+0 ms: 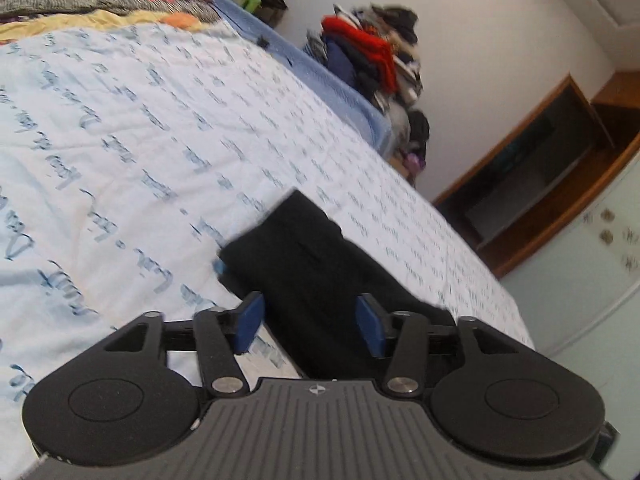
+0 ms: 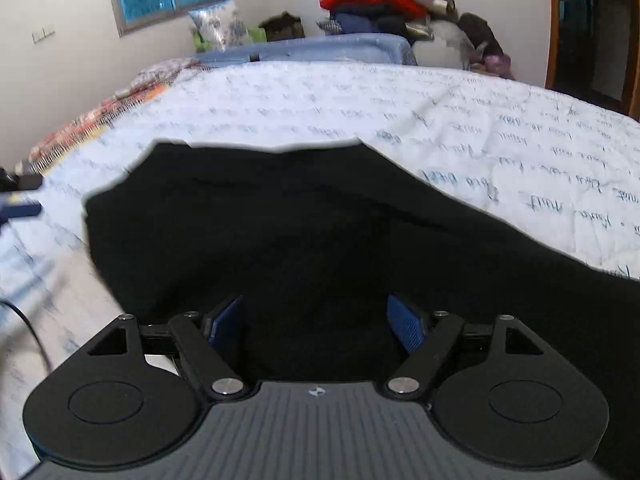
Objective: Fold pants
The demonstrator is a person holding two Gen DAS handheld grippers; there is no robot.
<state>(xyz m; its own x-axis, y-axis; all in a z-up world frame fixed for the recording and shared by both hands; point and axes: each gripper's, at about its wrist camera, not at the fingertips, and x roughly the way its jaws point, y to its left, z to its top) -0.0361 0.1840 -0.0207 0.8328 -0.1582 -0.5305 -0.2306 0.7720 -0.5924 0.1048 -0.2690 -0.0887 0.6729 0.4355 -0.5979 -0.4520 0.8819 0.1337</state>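
The black pants [image 2: 304, 240] lie on the bed's script-printed quilt [image 1: 140, 128], bunched into a compact dark slab near the bed's near edge; in the right wrist view they fill the middle and run off toward 4 o'clock. That shape suggests a fold already laid, though how many layers it has cannot be told.

The right gripper [image 2: 316, 320] hangs just over the cloth, jaws spread, blue pads [image 2: 404, 324] apart with nothing pinched. The left gripper [image 1: 310, 324] also has its jaws spread, the pants beyond them toward 12 o'clock, not clamped. Both look like a let-go so the fold can settle flat.

No real container shows. A heap of clothes [image 1: 372, 60] stands off the bed at 1 o'clock, piled loose, and an open wooden shelf [image 1: 532, 172] at 3 o'clock is too dark to tell what it holds
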